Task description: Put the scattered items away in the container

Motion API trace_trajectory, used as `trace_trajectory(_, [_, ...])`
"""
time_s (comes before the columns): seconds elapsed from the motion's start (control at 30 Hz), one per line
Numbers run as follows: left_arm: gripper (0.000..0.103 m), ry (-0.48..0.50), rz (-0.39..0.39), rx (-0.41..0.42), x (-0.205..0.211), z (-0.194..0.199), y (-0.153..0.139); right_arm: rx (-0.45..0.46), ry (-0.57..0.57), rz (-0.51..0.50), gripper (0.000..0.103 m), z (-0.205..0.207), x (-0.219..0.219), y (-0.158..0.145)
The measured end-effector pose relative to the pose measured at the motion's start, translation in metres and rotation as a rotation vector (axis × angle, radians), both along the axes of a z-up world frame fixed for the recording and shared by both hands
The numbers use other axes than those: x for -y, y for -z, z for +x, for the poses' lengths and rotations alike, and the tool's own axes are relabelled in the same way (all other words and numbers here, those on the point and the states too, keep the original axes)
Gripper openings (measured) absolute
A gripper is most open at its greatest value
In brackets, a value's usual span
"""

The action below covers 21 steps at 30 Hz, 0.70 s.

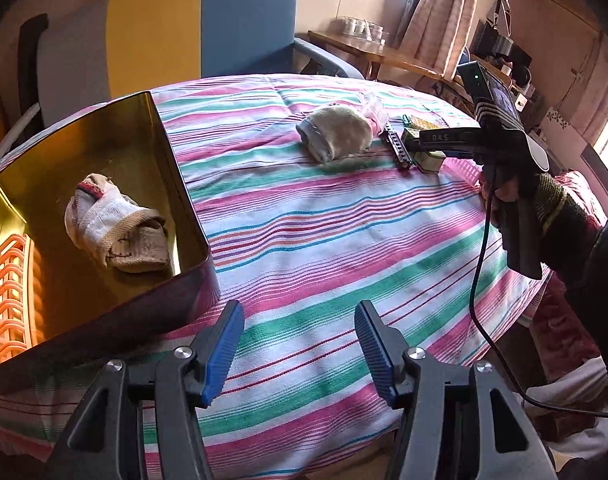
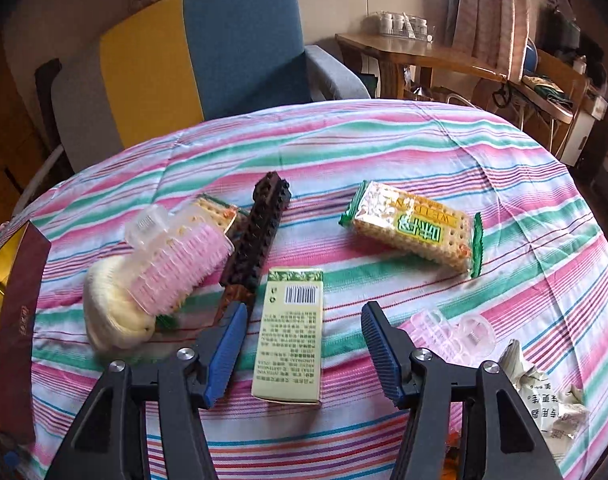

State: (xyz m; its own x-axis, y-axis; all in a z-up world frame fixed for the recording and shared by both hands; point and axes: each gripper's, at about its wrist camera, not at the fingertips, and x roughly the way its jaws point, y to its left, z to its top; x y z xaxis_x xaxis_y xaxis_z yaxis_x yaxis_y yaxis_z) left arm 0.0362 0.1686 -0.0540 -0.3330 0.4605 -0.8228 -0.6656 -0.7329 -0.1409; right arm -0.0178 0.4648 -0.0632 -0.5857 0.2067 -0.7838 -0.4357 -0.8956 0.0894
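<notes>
A gold tin (image 1: 184, 184) stands at the left on the striped cloth; its corner shows in the right wrist view (image 2: 20, 280). Inside lie a rolled sock (image 1: 116, 228) and an orange plastic rack (image 1: 12, 300). My left gripper (image 1: 300, 348) is open and empty, just right of the tin. My right gripper (image 2: 304, 356) is open, its jaws on either side of a pale green box (image 2: 292, 332) on the cloth; it also shows in the left wrist view (image 1: 424, 146). Nearby lie a dark brick bar (image 2: 260, 232), a pink brush (image 2: 180, 256), a cream sock (image 2: 112, 312) and a cracker pack (image 2: 416, 232).
A clear pink clip (image 2: 452, 332) and a crumpled wrapper (image 2: 544, 392) lie at the right. A second cracker pack (image 2: 220, 212) sits behind the brush. A blue and yellow armchair (image 2: 224, 48) stands behind the table, a wooden side table (image 2: 416, 52) further right.
</notes>
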Motion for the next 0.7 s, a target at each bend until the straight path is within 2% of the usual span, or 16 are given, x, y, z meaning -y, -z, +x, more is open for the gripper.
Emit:
trace_trajectory(0.03, [0.059,0.001,-0.005,0.003,-0.001,0.001,0.001,0.011,-0.002,0.003,0.044,0.002,-0.001,0.004])
trace_trajectory(0.07, [0.059,0.001,-0.008,0.006,-0.001,0.001,0.003,0.022,-0.005,0.006,0.031,0.004,-0.002,0.008])
trace_trajectory(0.17, [0.059,0.001,-0.017,0.017,-0.001,0.002,0.006,0.054,-0.012,0.015,0.031,0.011,-0.006,0.019])
trace_trajectory(0.33, [0.059,0.0,-0.014,0.039,0.0,0.003,0.011,0.035,-0.028,-0.014,0.031,0.041,0.006,0.019])
trace_trajectory(0.5, [0.059,0.046,0.003,0.033,-0.021,0.002,0.007,0.019,-0.035,-0.024,0.031,0.082,0.024,0.019])
trace_trajectory(0.7, [0.059,0.089,0.025,0.038,-0.053,-0.006,0.001,0.018,-0.044,0.026,0.035,0.123,0.041,0.022])
